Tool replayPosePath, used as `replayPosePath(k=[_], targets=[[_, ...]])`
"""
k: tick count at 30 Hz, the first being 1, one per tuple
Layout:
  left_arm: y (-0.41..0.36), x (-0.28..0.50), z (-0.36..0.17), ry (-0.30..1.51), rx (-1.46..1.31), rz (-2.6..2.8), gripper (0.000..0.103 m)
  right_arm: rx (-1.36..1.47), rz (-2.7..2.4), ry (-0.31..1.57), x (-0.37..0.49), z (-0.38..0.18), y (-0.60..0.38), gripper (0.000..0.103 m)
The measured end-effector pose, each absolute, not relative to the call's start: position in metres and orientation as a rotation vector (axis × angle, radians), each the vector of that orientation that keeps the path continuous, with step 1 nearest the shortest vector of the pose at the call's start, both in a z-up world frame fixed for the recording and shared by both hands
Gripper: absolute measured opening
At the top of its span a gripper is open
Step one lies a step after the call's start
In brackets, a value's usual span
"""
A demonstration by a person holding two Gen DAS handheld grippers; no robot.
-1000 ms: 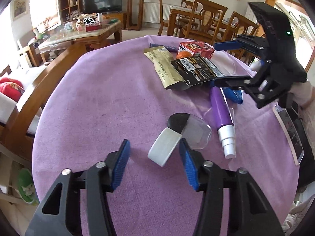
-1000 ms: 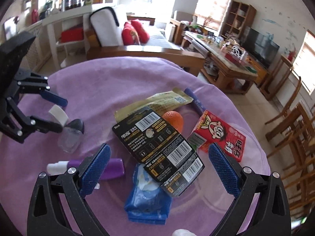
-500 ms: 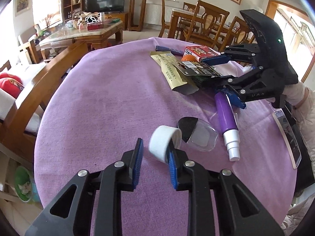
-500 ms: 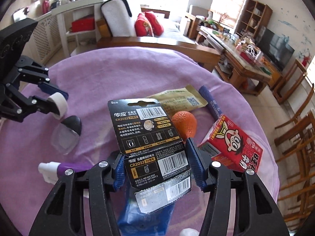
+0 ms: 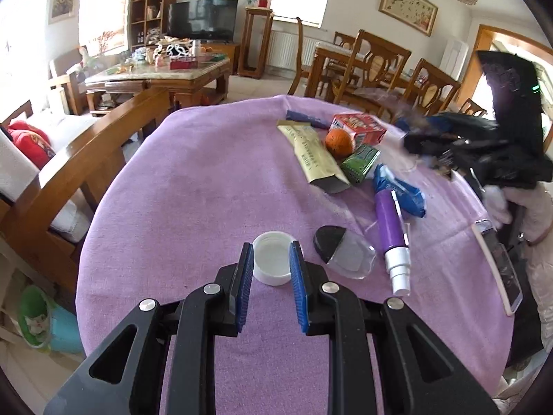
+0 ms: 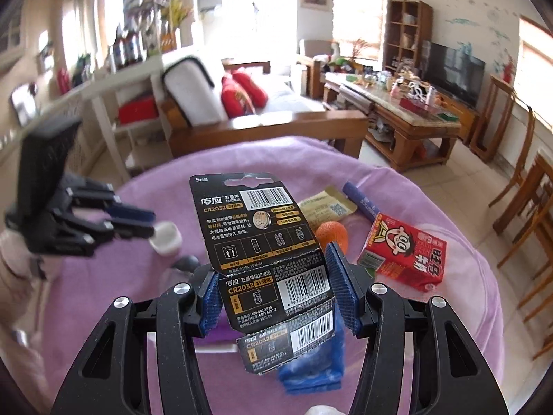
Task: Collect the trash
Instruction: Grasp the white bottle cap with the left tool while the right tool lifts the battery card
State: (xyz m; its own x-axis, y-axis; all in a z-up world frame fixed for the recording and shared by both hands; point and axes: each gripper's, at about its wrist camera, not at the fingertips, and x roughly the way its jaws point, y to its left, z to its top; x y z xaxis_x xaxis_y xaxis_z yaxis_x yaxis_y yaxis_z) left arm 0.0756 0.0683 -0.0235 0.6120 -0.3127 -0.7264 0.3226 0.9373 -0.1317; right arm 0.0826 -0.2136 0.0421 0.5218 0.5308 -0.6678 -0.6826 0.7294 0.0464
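Note:
A white bottle cap [image 5: 271,263] sits between the blue pads of my left gripper [image 5: 271,247], which is shut on it just above the purple tablecloth [image 5: 193,186], with the cap's hollow side facing the camera. My right gripper [image 6: 273,266] is shut on a black battery blister card [image 6: 259,221] and holds it upright, raised off the table. In the right wrist view the left gripper [image 6: 138,223] shows blurred at the left with the cap [image 6: 167,237]. In the left wrist view the right gripper [image 5: 449,145] is a dark blur at the far right.
On the cloth lie an orange [image 5: 337,141], a red drink carton [image 5: 359,128], a beige sachet [image 5: 316,154], a green packet [image 5: 359,160], a blue wrapper [image 5: 401,192], a purple spray bottle [image 5: 390,221], a clear bottle with a black cap [image 5: 342,252] and a phone [image 5: 497,263]. Wooden chairs ring the table.
My left jaws closed on the white cap, which turned hollow side up. My right jaws closed on the battery card and lifted it off the pile, uncovering the green packet.

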Motion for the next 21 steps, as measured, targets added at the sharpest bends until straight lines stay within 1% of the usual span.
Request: replayPosePath(k=[5,9,10,11,13,14,16,17,19,21], targets=[[0.067,0.084,-0.030,0.893,0.022,-0.352,0.023,-0.115,0.701,0.669,0.052,0.067,-0.229,0.054],[0.059,0.089,-0.034,0.935,0.045,-0.361,0.025,-0.047,0.712,0.645,0.028,0.081,-0.251,0.054],[0.057,0.088,-0.036,0.942,0.042,-0.363,0.025,-0.032,0.712,0.636,0.020,0.085,-0.257,0.054],[0.054,0.089,-0.036,0.940,0.050,-0.358,0.028,-0.021,0.713,0.628,0.015,0.088,-0.262,0.054],[0.047,0.090,-0.036,0.938,0.073,-0.341,0.029,0.004,0.716,0.607,0.002,0.093,-0.272,0.054],[0.046,0.090,-0.037,0.937,0.073,-0.336,0.029,0.011,0.713,0.599,-0.003,0.096,-0.273,0.055],[0.041,0.090,-0.037,0.933,0.078,-0.327,0.018,0.028,0.707,0.585,-0.012,0.100,-0.281,0.054],[0.038,0.088,-0.037,0.926,0.082,-0.326,0.015,0.031,0.702,0.576,-0.018,0.101,-0.285,0.055],[0.033,0.083,-0.034,0.902,0.123,-0.290,0.014,0.033,0.682,0.562,-0.027,0.102,-0.294,0.055],[0.034,0.076,-0.024,0.846,0.093,-0.290,0.014,0.048,0.668,0.550,-0.034,0.103,-0.304,0.055]])
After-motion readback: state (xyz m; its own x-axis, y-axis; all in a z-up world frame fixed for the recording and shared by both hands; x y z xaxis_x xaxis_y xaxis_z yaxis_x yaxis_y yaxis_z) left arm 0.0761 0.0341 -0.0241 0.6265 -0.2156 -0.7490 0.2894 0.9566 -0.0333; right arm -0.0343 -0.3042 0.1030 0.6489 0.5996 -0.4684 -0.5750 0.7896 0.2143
